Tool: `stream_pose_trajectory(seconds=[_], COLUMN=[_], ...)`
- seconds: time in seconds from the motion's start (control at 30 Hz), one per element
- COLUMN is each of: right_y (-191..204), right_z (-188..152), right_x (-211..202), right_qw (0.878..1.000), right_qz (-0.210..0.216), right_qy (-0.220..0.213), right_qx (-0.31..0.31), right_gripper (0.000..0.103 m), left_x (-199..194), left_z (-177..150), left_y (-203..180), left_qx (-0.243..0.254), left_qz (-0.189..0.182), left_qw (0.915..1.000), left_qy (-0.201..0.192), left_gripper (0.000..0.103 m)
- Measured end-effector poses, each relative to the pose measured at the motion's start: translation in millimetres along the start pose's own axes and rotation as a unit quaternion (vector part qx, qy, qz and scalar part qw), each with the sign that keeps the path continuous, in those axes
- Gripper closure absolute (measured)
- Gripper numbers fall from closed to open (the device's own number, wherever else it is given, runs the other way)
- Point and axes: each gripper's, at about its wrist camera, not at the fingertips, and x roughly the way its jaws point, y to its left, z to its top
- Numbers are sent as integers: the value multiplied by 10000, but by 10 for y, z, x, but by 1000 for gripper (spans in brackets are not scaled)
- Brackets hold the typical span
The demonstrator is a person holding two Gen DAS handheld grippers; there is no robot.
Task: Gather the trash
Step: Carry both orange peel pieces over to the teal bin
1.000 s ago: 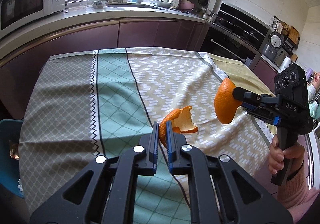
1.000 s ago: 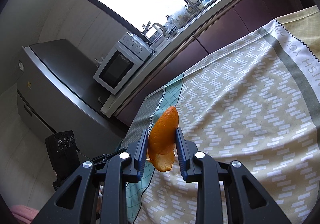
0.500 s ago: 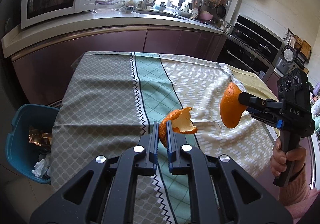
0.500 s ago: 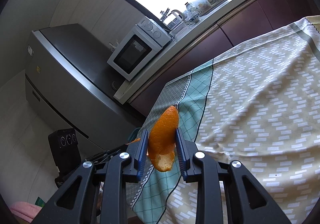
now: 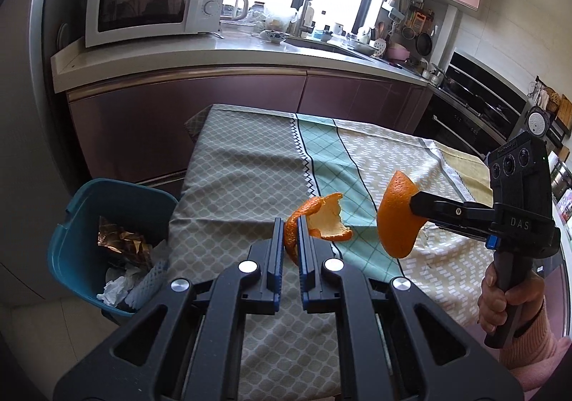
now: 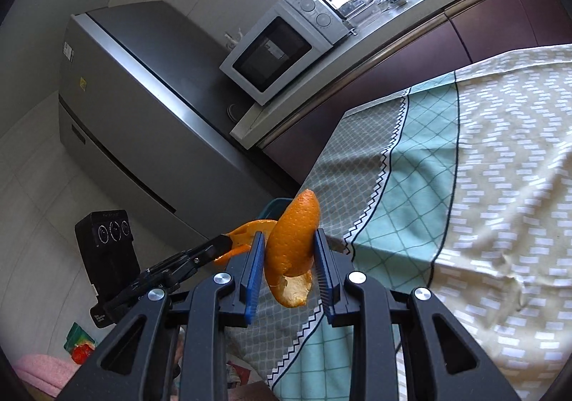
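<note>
We hold one piece of orange peel in each hand-held gripper, both lifted clear of the counter with its patterned cloth. The left hand-held gripper is closed narrow on the torn peel, pinching a thin edge of it, while the rest of the curl flares out ahead and to the right of the jaws with its pale inside showing. The right hand-held gripper is clamped on the cupped peel, which stands roughly upright between the blue pads, long axis running up and down, pointed tip on top and ragged end hanging below.

What the coming move turns on, as we judge it, is the teal bin. It stands on the floor just beside the counter's left edge, below the level of the cloth and down to the left of the left hand-held gripper. It already holds crumpled paper and a foil wrapper. The left hand-held gripper is the nearer of the two. From the left wrist view the right hand-held gripper sits well off to the right over the counter, so its piece has the longer way to go across the cloth. In the right wrist view only a sliver of the bin's rim shows behind the cupped peel.

We would swing left and lower over the bin's mouth before letting go, left piece first, since a loosely pinched edge could slip on the way.
</note>
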Motion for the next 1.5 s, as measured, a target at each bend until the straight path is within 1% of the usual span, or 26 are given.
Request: stream_pose_trajectory(seconds=[0.3,0.57,0.73,1.1,1.5], right_y=[253,438,547,754,894], right_z=[67,123,149,201,214], right_x=[457,796,1008,1405,1809], right_qw=[9989,9968,9953,9913,9872], right_qz=[188,345,417,481,360], right_qy=[357,601,735,998,1288], right_qx=[-245,-393,-478,-707,-871], right_gripper=[77,77,77,77,77], left_x=[-251,-436,-499,-497,-341], left_z=[10,-43,-76,-111,-128], left_y=[454,929,1155,1404,1622], left_qx=[-293,-583,-693,-876,-1055], left_qz=[441,881,1055,1251,1477], left_qw=[9984,9939,9915,9878,9833], left_qy=[-212,-313,-324,-290,-159], left_gripper=[95,95,95,95,95])
